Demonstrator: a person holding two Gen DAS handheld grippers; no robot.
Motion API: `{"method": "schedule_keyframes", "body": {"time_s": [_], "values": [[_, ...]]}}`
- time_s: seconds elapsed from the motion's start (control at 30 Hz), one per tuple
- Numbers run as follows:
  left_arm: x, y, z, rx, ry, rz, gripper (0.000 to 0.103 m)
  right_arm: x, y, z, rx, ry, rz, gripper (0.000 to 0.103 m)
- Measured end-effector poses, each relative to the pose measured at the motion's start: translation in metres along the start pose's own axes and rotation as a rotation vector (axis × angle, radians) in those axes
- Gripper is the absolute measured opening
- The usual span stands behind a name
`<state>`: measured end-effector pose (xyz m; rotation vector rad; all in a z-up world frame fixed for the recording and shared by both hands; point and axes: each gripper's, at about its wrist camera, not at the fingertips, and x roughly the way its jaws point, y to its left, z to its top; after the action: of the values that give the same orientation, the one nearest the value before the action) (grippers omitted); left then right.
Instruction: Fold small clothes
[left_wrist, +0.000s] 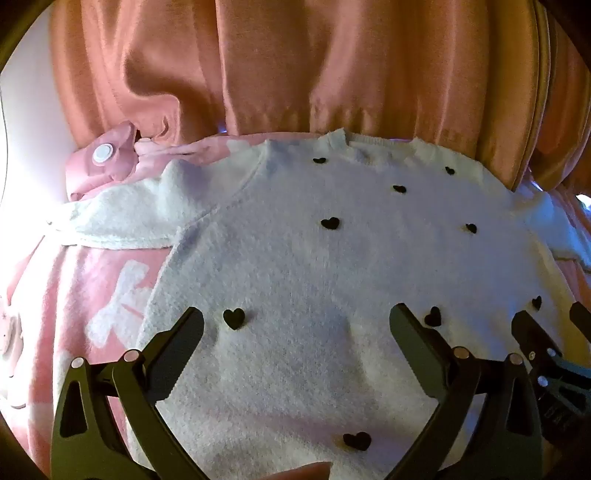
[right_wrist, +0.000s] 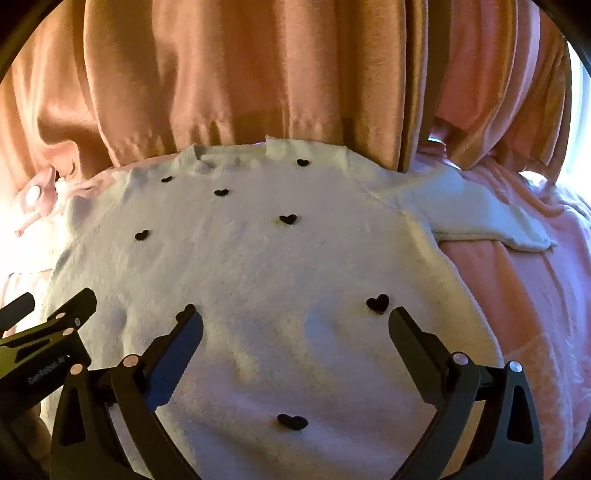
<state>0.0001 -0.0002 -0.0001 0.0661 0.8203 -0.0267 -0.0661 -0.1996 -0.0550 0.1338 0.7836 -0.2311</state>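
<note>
A small white fuzzy sweater (left_wrist: 314, 266) (right_wrist: 258, 266) with several black hearts lies flat on a pink blanket (left_wrist: 74, 295), neckline at the far side and both sleeves spread sideways. My left gripper (left_wrist: 297, 315) hovers open over the sweater's lower half, nothing between its black fingers. My right gripper (right_wrist: 295, 315) is open too, over the same lower part of the sweater. In the left wrist view the right gripper (left_wrist: 546, 325) shows at the right edge. The left gripper (right_wrist: 55, 306) appears at the left edge of the right wrist view.
Orange-pink curtains (left_wrist: 295, 66) (right_wrist: 240, 74) hang just behind the sweater's neckline. A pink plush item with a white round button (left_wrist: 103, 153) lies at the far left on the blanket. The blanket (right_wrist: 517, 295) extends right of the sweater. Bright light comes in from both sides.
</note>
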Motion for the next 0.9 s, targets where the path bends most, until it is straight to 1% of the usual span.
{"method": "schedule_keyframes", "body": {"time_s": [0.1, 0.13, 0.27, 0.5, 0.63, 0.9], "values": [[0.0, -0.001, 0.0, 0.006, -0.002, 0.003, 0.098, -0.002, 0.0, 0.0, 0.006, -0.009, 0.003, 0.098], [0.0, -0.001, 0.0, 0.005, -0.001, 0.004, 0.098, 0.002, 0.001, 0.0, -0.001, 0.016, -0.001, 0.098], [0.001, 0.003, -0.003, 0.009, -0.003, 0.004, 0.098, 0.0, 0.001, 0.0, 0.004, 0.004, 0.003, 0.098], [0.004, 0.008, -0.006, 0.011, 0.006, 0.004, 0.098, 0.0, 0.0, 0.003, 0.0, 0.005, 0.001, 0.098], [0.005, 0.013, -0.007, 0.006, 0.007, 0.004, 0.098, 0.002, 0.003, -0.001, 0.005, 0.007, 0.008, 0.098], [0.008, 0.012, -0.009, 0.017, 0.016, 0.016, 0.098, 0.005, 0.006, -0.002, -0.003, 0.008, 0.006, 0.098]]}}
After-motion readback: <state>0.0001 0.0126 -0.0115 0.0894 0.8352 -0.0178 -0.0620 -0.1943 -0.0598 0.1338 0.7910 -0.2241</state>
